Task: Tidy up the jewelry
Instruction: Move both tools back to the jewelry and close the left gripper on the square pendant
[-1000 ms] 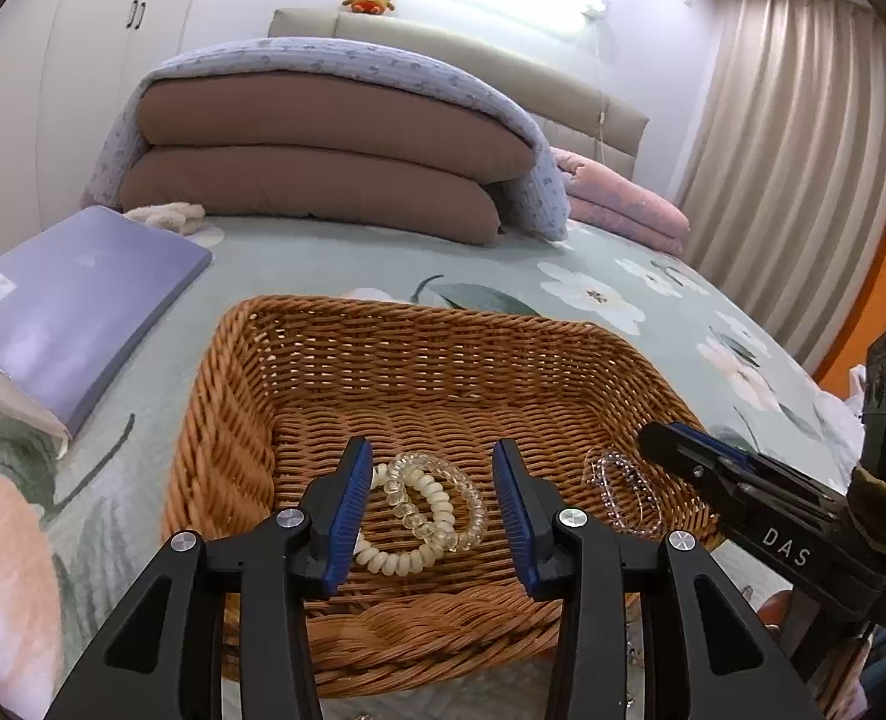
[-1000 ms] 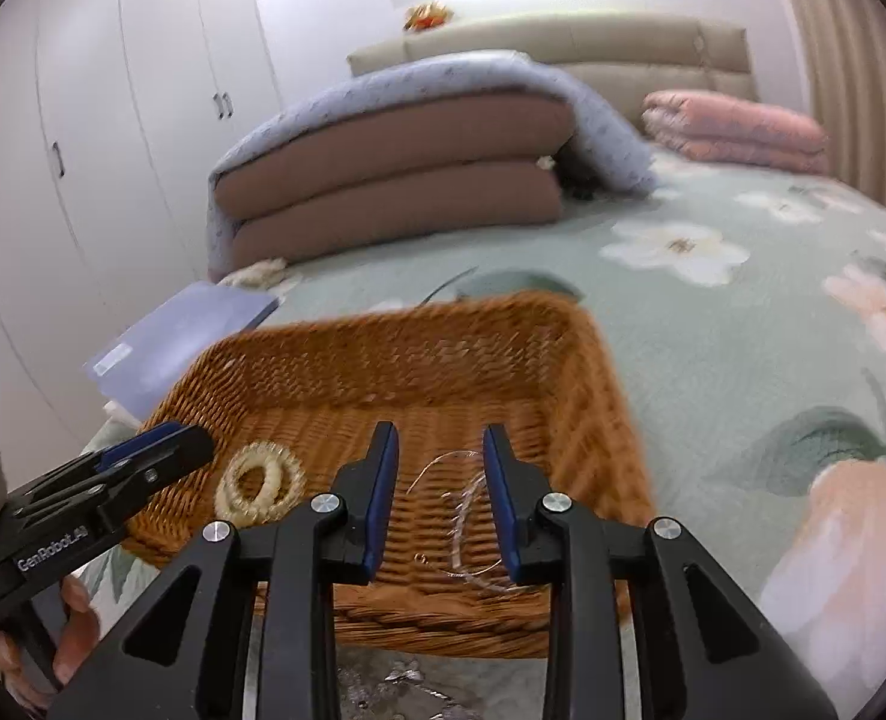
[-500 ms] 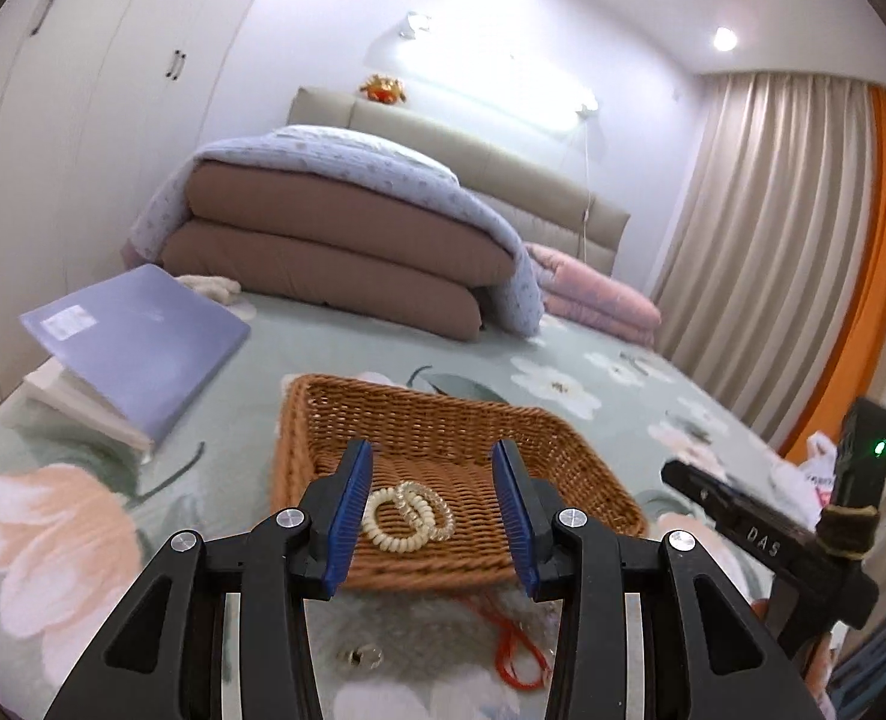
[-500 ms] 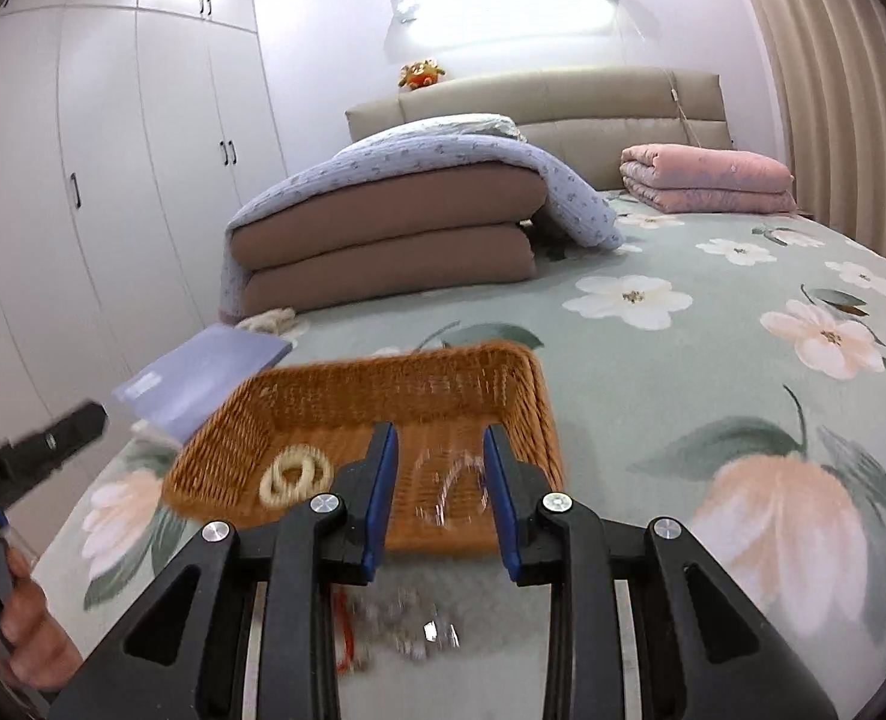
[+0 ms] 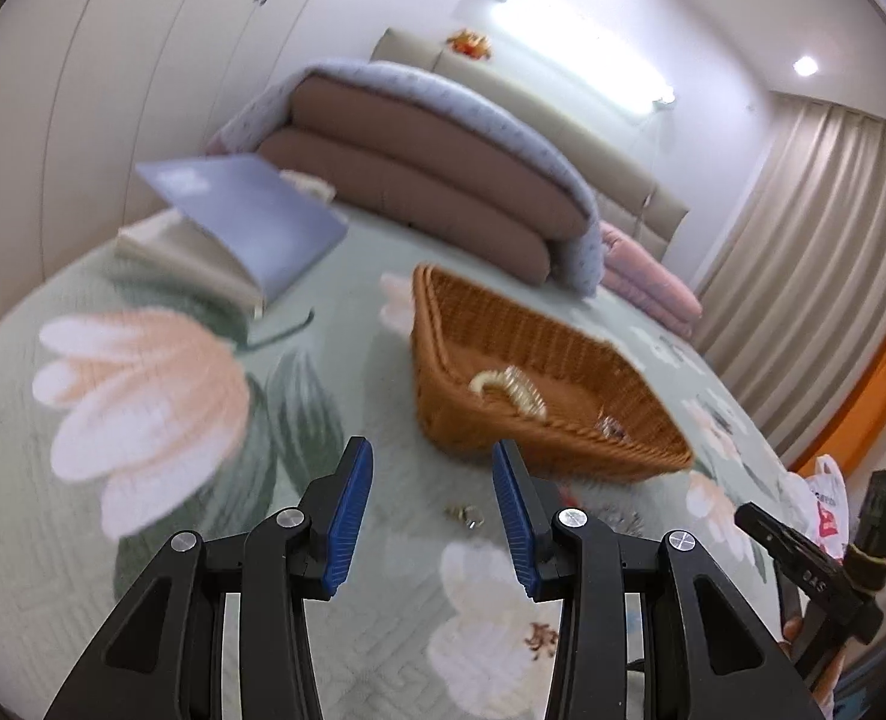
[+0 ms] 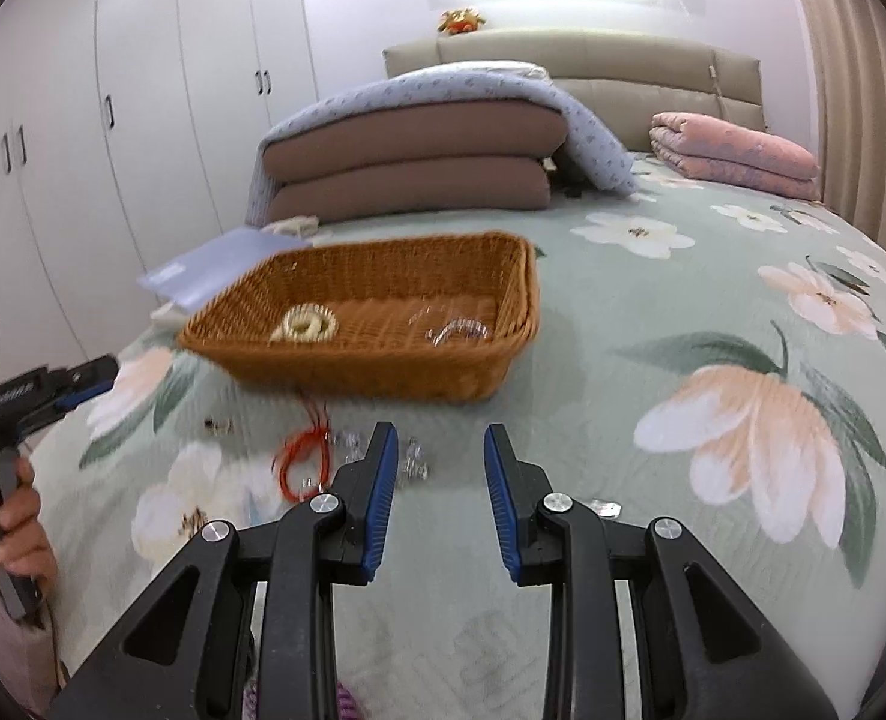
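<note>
Basket (image 6: 383, 330) sits mid-frame holding cream bracelets (image 6: 304, 324); we hold left gripper (image 5: 433, 492) and right gripper (image 6: 434, 474) both spread, empty, red cord (image 6: 305, 456) lower left.

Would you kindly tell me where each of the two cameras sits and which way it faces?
Left wrist: on the left gripper, tilted, facing the wicker basket from its left; the right gripper shows at right.
Right wrist: on the right gripper, level, facing the basket's front; the left gripper and hand show at left.
Shared: basket, beaded bracelets, folded quilt.
</note>
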The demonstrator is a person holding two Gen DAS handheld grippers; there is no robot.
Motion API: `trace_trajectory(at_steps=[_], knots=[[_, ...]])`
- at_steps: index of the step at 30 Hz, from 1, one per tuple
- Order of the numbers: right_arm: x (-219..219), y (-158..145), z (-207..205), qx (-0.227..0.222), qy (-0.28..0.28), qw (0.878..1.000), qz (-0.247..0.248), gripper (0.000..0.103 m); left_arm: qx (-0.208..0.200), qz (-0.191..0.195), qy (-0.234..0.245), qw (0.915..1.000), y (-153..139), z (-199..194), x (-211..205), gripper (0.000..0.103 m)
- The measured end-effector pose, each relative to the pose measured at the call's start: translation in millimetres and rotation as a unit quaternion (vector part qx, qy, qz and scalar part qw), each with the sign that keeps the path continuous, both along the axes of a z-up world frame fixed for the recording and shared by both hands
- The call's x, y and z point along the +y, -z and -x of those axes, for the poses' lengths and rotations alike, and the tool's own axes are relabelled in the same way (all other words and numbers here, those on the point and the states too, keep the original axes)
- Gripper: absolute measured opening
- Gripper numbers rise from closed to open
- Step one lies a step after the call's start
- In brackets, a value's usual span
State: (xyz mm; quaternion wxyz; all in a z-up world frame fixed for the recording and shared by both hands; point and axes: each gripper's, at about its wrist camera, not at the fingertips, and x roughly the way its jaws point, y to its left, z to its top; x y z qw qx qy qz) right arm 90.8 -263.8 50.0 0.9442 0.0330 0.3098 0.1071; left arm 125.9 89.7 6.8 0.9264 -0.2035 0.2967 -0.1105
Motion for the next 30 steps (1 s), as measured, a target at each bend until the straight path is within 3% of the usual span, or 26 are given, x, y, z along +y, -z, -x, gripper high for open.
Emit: trace_trajectory(at_steps=[11,17,24,30], knots=[[40,23,-5,0.041,-0.081,0.996,0.021,0.032,0.04,-0.031,0.023,0.9984,22,-14,-26,0.043],[58,40,-21,0.096,-0.135,0.986,0.0,0.032,0.066,-0.036,0.046,0.9961,32,-24,-38,0.043],[79,51,-37,0.117,-0.135,0.983,0.03,0.032,0.102,-0.036,0.086,0.9904,48,-39,-55,0.043],[88,57,-44,0.121,-0.123,0.983,0.058,0.032,0.101,-0.051,0.086,0.9898,50,-41,-62,0.043]])
